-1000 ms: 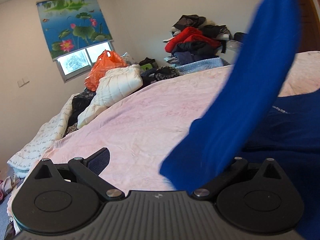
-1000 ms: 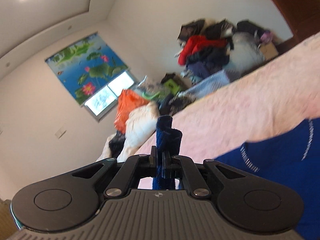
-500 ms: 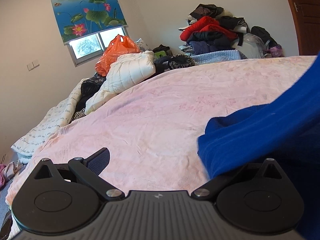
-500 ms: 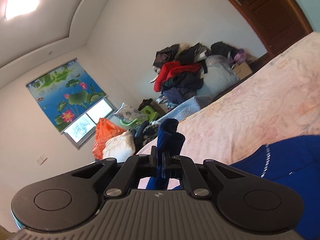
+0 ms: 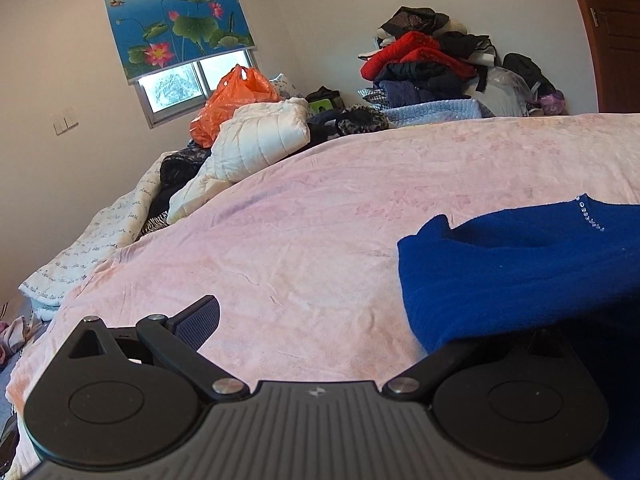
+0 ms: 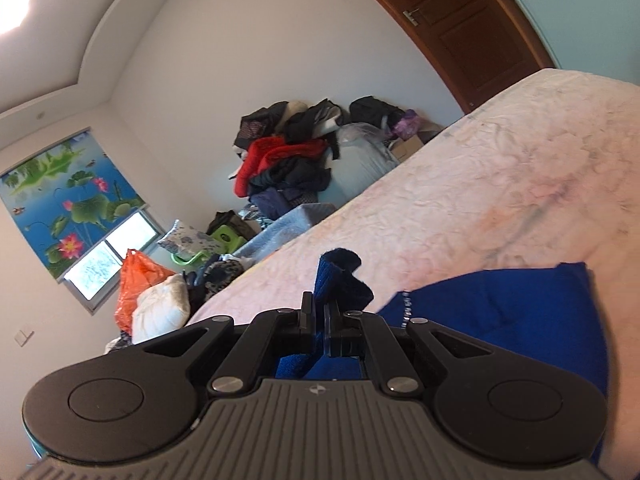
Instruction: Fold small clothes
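A blue knit garment (image 5: pixel 516 272) with small sequins lies on the pink bedspread (image 5: pixel 320 240) at the right of the left wrist view, a fold of it draped over my left gripper's right finger. My left gripper (image 5: pixel 320 320) is open and low over the bed; its left finger (image 5: pixel 198 320) is bare. In the right wrist view my right gripper (image 6: pixel 319 322) is shut on a bunched edge of the blue garment (image 6: pixel 340 280), whose body (image 6: pixel 500 308) spreads on the bed to the right.
A white quilted jacket (image 5: pixel 256 144) and an orange plastic bag (image 5: pixel 232 100) lie at the bed's far left. A heap of red and dark clothes (image 5: pixel 424 60) stands against the far wall. A wooden door (image 6: pixel 460 28) is at the right.
The lifted blue fabric has come down from a hanging strip to lie folded on the bed. The right gripper has lowered and tilted, still gripping the cloth. The left gripper stayed open.
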Demonstrator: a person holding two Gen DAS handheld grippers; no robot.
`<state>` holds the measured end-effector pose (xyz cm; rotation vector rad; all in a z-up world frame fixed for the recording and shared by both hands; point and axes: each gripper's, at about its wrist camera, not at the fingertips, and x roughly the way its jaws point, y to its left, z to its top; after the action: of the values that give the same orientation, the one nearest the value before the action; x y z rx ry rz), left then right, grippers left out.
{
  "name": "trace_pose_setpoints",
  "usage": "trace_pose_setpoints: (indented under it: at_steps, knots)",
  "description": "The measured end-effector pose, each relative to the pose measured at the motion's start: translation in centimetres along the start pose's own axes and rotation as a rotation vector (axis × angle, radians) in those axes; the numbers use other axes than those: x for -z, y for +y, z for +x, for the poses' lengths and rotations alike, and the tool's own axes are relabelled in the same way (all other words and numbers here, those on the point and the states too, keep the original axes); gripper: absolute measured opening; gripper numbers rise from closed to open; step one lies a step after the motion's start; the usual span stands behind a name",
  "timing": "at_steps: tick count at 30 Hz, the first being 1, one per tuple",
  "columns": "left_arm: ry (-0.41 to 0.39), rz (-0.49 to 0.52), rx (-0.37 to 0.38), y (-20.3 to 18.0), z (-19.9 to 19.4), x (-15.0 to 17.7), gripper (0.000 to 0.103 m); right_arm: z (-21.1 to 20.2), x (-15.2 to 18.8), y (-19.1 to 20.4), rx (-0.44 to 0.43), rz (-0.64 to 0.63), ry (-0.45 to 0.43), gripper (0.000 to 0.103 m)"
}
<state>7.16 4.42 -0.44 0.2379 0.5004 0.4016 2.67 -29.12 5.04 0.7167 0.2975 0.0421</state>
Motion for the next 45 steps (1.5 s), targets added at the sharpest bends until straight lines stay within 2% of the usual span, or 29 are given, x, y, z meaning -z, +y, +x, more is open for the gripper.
trace_pose_setpoints:
  at_steps: [4,8,15,17,21,29,37,39,42,43,45]
  knots:
    - [-0.048,0.051,-0.02,-0.6,-0.5,0.2,0.103,-0.7,0.6,-1.2,0.062,-0.04,-0.023,0.008]
    - [-0.026,0.073,-0.01,-1.0,-0.3,0.7,0.103,-0.5,1.8,-3.1,0.146,-0.054,0.017,0.008]
    - [0.004,0.109,-0.011,-0.5,0.6,1.6,0.103,0.5,4.4,-5.0,0.176,-0.033,0.13,0.008]
    - [0.029,0.128,0.014,-0.3,1.0,1.8,0.103,0.6,5.0,-5.1,0.191,-0.036,0.157,0.008]
    - [0.026,0.145,0.052,0.2,0.9,2.4,0.103,0.3,5.4,-5.7,0.189,0.007,0.177,0.008]
    - [0.005,0.208,0.089,0.3,0.0,3.0,0.103,-0.2,5.1,-6.0,0.173,0.026,0.167,0.009]
    - [-0.026,0.208,0.068,-0.2,0.4,3.4,0.103,0.5,2.9,-3.5,0.142,-0.179,0.094,0.009]
    - [-0.031,0.227,0.069,-0.6,0.3,3.6,0.103,1.3,2.4,-3.7,0.172,-0.185,0.108,0.009]
    - [-0.018,0.262,0.076,-0.8,0.2,3.8,0.103,2.7,2.3,-5.1,0.303,-0.125,0.211,0.025]
    - [-0.016,0.262,0.087,-0.5,0.2,3.7,0.103,2.4,2.4,-5.4,0.313,-0.117,0.209,0.032]
    - [-0.004,0.252,0.117,0.0,0.1,3.4,0.103,0.9,2.3,-5.5,0.336,-0.099,0.134,0.035]
